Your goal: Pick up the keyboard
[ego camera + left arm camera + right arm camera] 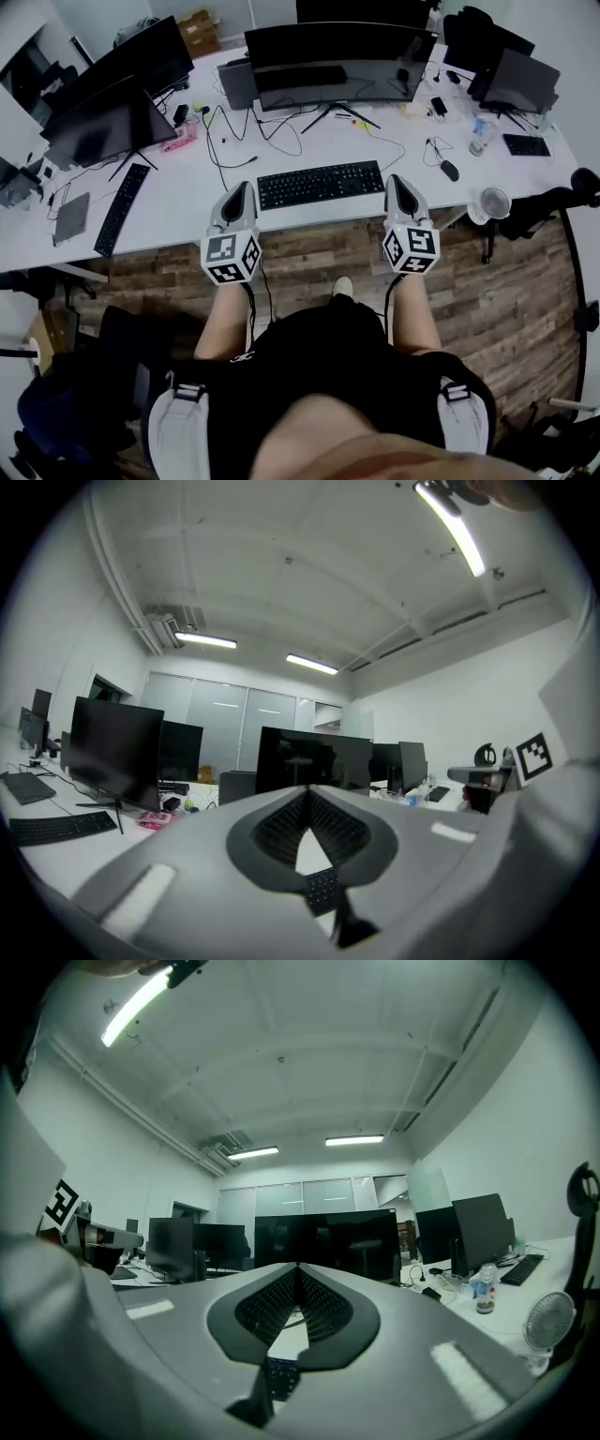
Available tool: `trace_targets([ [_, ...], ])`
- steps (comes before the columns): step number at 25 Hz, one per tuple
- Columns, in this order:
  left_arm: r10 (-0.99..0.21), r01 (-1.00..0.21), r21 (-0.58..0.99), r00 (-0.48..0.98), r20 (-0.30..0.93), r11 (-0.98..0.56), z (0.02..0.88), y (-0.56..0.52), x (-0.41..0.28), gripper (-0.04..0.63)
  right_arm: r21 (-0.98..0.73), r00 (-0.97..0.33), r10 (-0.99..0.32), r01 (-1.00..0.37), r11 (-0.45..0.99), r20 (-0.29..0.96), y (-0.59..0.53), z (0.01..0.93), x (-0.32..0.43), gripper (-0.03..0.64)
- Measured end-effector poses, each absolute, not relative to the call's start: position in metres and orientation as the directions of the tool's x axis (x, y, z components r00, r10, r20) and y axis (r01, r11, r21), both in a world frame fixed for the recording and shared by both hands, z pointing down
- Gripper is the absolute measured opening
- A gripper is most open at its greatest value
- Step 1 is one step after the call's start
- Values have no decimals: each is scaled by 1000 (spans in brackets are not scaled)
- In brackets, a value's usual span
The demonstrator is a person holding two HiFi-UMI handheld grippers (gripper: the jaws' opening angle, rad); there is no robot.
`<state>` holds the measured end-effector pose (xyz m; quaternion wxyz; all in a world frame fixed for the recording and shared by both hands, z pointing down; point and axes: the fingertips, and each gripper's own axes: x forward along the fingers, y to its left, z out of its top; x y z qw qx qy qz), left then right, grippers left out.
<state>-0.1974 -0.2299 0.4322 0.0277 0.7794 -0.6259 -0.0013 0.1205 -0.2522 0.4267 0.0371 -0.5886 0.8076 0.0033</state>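
Keyboard (320, 184) lay flat on the tabletop (187, 197) between left tool (242, 192) and right tool (398, 187), both empty with jaws together, flanking its ends, seemingly lined up for a two-sided lift.

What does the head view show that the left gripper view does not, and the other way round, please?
Only the head view shows the whole keyboard lying flat, the wooden floor and the small fan. Only the left gripper view shows the ceiling lights and the glass wall. Both show the white desk, the curved monitor, a second keyboard at the left, and the left hand-held gripper, its jaws shut and empty.
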Motion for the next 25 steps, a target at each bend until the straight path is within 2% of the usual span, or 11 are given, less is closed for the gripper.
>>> trace_targets([
  [9,-979,-984,-24,171,113,-175,450,-346,-146,54,-69,-393,-920,-918,391,3,-397,451,160,-3],
  [18,-955,-986,50,166,244,-158,490,-388,-178,54,-90,-400,-912,-916,392,94,-455,481,164,-3],
  [22,-915,-974,86,224,334,-207,523,-400,-192,61,-167,-439,-871,-897,410,221,-475,518,167,2],
  [23,-901,-971,106,237,363,-213,535,-402,-197,64,-196,-454,-853,-889,414,258,-479,531,168,24],
  [25,-861,-963,163,264,436,-212,567,-404,-207,115,-254,-482,-810,-874,414,334,-485,560,171,82],
])
